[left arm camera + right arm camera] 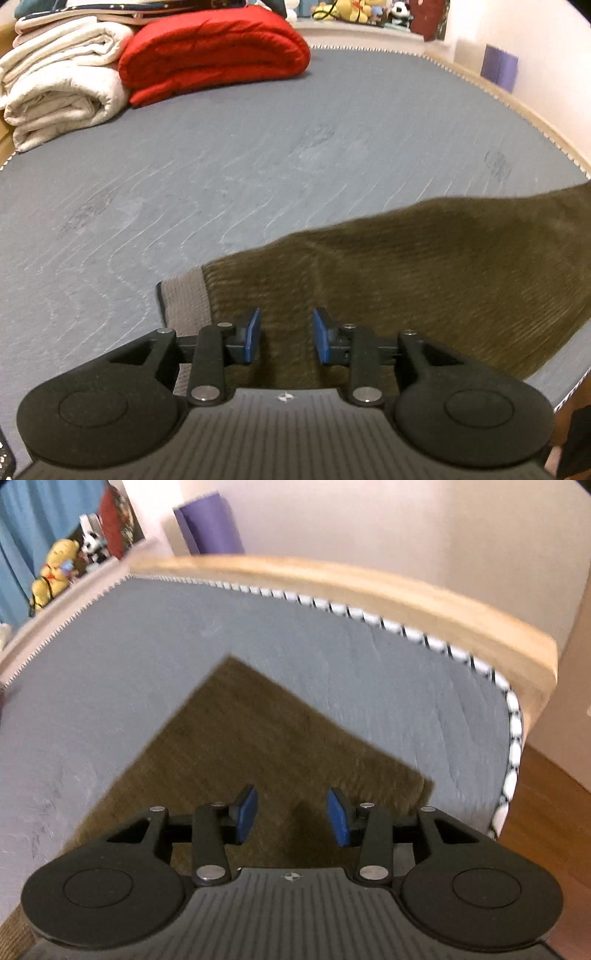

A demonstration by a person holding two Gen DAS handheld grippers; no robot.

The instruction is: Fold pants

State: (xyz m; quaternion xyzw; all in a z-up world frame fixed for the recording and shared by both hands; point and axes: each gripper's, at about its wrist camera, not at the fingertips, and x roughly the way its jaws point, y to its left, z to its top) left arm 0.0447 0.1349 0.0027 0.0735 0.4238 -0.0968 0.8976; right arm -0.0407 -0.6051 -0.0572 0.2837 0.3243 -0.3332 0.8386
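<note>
The pants (424, 273) ran off the right edge of the left wrist frame, and their near part sat hidden under the gripper body. Right wrist view was motion-blurred, so the toys (51, 572) upper left were mush.

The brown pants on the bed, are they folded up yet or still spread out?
Spread out. The pants lie flat across the grey mattress, waistband in the left wrist view, a flat corner in the right; any fold cannot be seen.
</note>
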